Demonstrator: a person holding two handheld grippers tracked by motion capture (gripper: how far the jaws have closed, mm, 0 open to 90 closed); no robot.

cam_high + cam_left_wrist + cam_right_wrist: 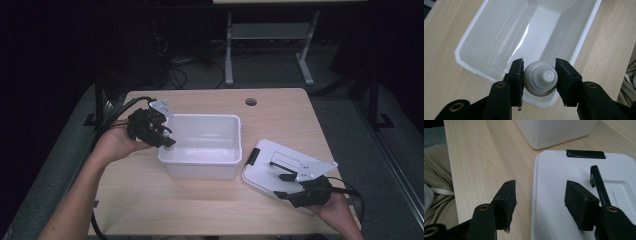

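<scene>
Nearest the camera, the right gripper (pixel 292 186) is held at the table's near right edge, its jaws spread wide with nothing between them. In the right gripper view (pixel 540 203) one jaw is seen over bare wood and the other over the white lid (pixel 574 195), so the lid's left edge is straddled — whether it is touched cannot be told. The lid (pixel 270 162) is laid flat on the table (pixel 200 205), just right of the white bin (pixel 205 159) and slightly apart from it; a black latch (pixel 585 154) is set at its far edge.

The left gripper (pixel 167 140) is held over the bin's left rim. Its jaws are closed on a small white bottle (pixel 540 78), which is seen cap-end on in the left gripper view (pixel 539 82) and is carried above the bin's near rim, not resting in it. The bin's interior (pixel 529 37) is seen bare — open room is left on every side of it. Broad strips of bare wood are left along the near edge and to the left of the bin, and a round cable hole (pixel 251 101) is set near the far edge.
</scene>
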